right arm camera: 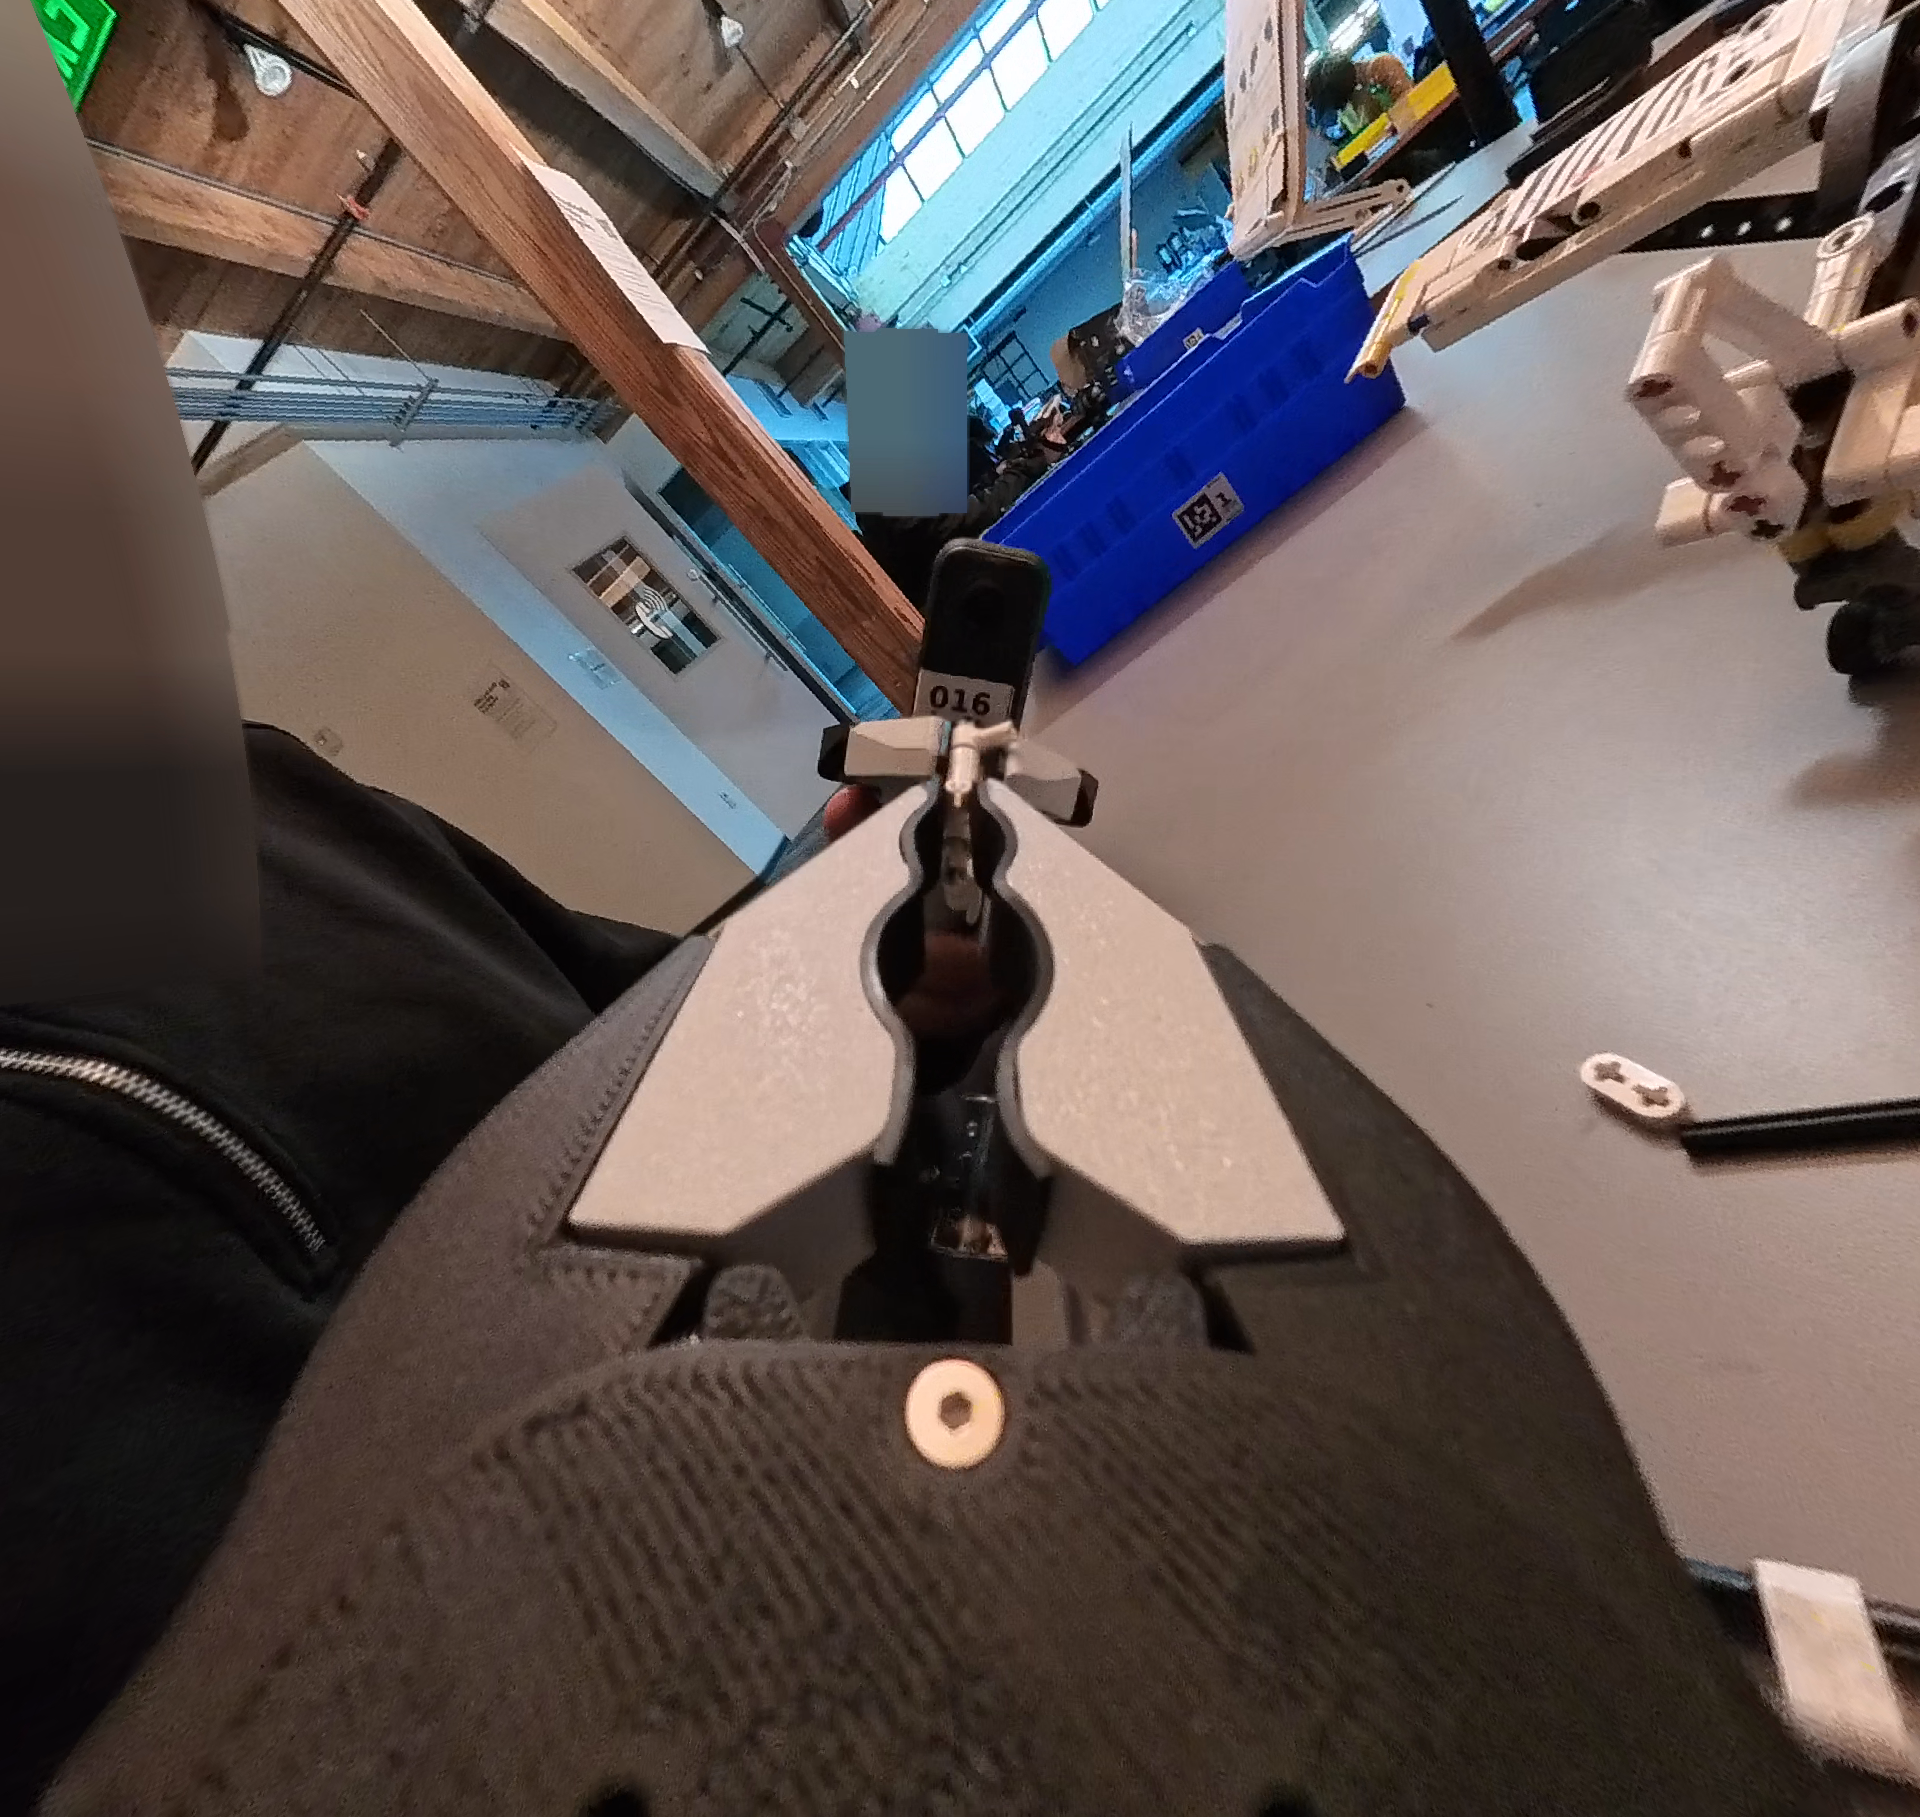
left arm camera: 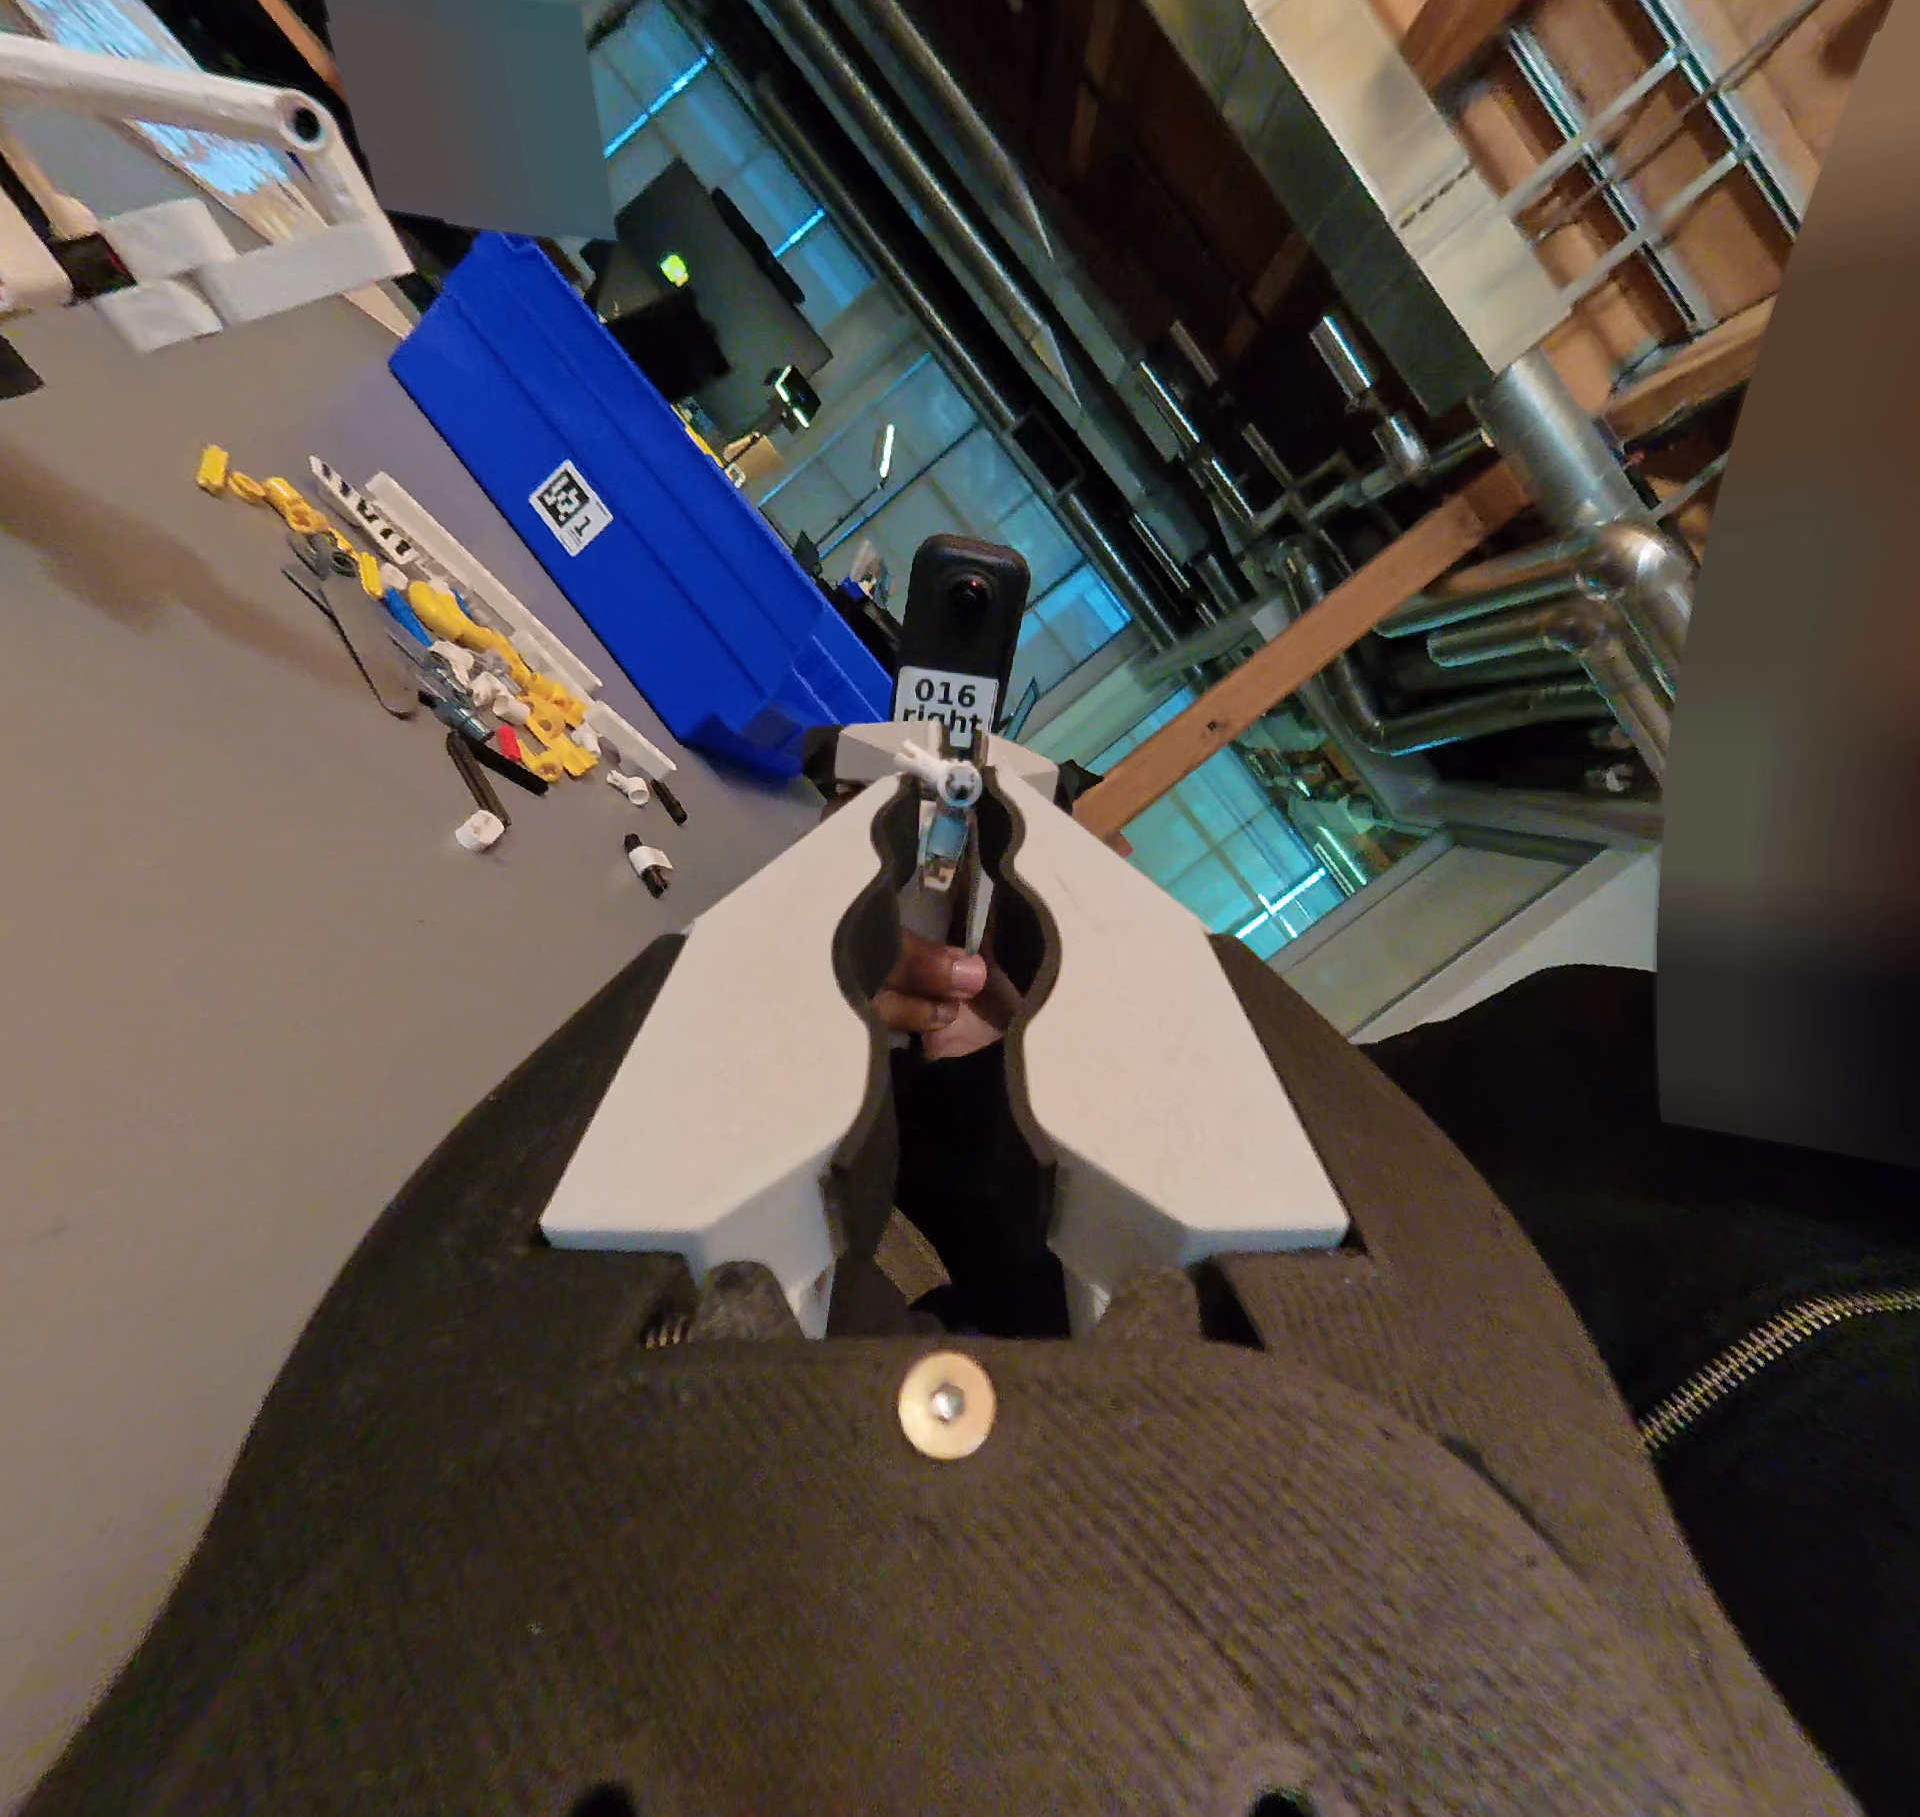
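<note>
Your left gripper (left arm camera: 953, 780) and right gripper (right arm camera: 966, 770) meet tip to tip above the desk (left arm camera: 208, 936), both pinching one small white connector piece (left arm camera: 940, 768). Loose parts (left arm camera: 457, 624) lie near the blue bin (left arm camera: 623, 479); a white model (right arm camera: 1766, 396) stands apart.

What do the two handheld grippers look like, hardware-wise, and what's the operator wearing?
Both match: left gripper and right gripper have a dark, ridged 3D-printed body, one washer-backed screw at centre, and two pale grey wedge-shaped fingers with dark scalloped inner edges along the jaws. Each carries a black upright camera bearing a white label. No cables visible. The person wears a black zipped jacket.
</note>
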A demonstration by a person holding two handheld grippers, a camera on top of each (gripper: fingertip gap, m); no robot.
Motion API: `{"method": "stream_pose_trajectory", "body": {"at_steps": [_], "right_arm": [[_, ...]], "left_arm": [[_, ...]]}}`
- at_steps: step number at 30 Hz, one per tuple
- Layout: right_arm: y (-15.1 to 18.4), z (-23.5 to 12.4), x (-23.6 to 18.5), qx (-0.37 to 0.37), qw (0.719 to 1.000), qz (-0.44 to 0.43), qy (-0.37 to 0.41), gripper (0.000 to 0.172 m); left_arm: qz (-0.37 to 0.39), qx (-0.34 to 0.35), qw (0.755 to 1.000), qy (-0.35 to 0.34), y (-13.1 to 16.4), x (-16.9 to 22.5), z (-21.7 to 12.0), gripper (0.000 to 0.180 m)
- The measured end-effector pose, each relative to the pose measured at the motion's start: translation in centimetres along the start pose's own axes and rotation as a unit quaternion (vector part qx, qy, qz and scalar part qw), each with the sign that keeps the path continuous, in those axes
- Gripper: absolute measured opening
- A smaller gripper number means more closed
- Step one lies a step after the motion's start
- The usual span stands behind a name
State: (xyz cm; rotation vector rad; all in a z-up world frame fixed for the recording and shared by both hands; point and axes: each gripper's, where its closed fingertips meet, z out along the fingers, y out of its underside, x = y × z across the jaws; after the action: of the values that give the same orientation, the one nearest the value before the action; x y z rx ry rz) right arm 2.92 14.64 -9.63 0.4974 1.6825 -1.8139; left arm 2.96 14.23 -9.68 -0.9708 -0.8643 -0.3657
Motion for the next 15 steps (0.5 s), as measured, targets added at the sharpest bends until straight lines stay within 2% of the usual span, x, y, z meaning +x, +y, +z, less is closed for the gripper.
{"method": "stream_pose_trajectory", "body": {"at_steps": [15], "right_arm": [[0.40, -0.65, 0.09, -0.020, 1.000, 0.016, 0.000, 0.002]], "left_arm": [[0.025, -0.016, 0.999, -0.022, 0.61, -0.22, 0.43, 0.003]]}}
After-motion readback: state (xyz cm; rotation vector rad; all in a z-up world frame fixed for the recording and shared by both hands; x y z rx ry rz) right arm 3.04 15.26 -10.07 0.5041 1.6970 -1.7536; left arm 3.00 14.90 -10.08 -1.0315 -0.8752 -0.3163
